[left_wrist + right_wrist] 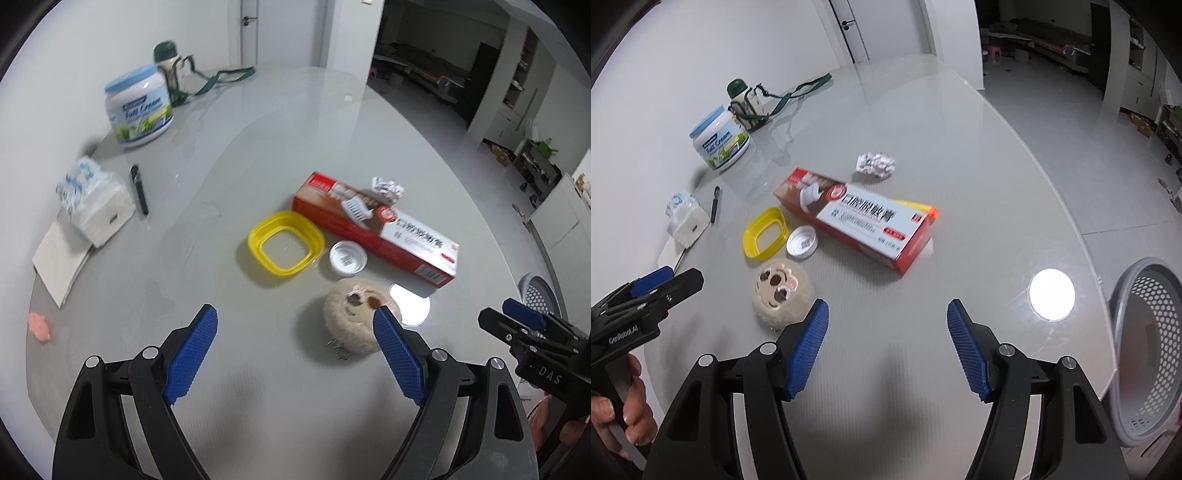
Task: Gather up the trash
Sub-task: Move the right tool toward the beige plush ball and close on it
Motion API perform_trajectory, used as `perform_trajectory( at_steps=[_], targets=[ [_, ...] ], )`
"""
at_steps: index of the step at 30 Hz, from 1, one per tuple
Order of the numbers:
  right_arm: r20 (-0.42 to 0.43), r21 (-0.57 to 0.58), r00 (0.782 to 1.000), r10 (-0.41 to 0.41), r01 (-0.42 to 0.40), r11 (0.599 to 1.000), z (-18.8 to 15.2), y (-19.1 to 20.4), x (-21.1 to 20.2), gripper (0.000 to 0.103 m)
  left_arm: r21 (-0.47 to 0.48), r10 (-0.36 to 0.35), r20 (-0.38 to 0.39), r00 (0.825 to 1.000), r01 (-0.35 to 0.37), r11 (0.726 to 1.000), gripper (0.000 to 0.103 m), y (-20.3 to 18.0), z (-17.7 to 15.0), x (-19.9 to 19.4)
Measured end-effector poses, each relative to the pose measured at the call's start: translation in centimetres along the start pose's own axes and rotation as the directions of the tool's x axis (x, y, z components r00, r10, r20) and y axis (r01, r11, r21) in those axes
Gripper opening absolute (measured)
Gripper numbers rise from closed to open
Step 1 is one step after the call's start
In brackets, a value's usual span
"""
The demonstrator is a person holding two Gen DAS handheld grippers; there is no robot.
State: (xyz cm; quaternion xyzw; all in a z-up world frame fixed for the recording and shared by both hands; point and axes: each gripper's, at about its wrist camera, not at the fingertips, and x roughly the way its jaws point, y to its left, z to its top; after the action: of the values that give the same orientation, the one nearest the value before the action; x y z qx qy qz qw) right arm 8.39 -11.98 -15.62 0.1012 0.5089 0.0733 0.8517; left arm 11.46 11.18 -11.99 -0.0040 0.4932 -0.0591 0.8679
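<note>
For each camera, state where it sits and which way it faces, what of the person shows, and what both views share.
Left wrist: sits on the left tongs, facing forward and down at the table; own open blue pads frame the view, and the right tongs enter at right.
Right wrist: sits on the right tongs, facing forward and down; own open pads show, plus the left tongs and a hand at left.
Shared: red box, yellow ring, white cap, plush toy, crumpled paper, grey basket.
</note>
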Motion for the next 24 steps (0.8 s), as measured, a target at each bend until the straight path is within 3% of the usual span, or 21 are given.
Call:
perform_trajectory(
  at_steps=[17,24],
  targets=[
    [-0.061,-0.105,0.991,0.120,-0.126,0.987,-0.2,6.2,4.3,0.064,-0.087,0.071,-0.022,0.997,-0.072,0.994,0.085,4.5,-1.8,2.0],
    [-0.078,-0.143,0.991,0.112,-0.123,0.982,0.2,8.5,6.4,0.069,-0.111,0.081,-0.027,0.996,-0.084,0.990,0.085,6.2,-2.1,2.6]
  ],
)
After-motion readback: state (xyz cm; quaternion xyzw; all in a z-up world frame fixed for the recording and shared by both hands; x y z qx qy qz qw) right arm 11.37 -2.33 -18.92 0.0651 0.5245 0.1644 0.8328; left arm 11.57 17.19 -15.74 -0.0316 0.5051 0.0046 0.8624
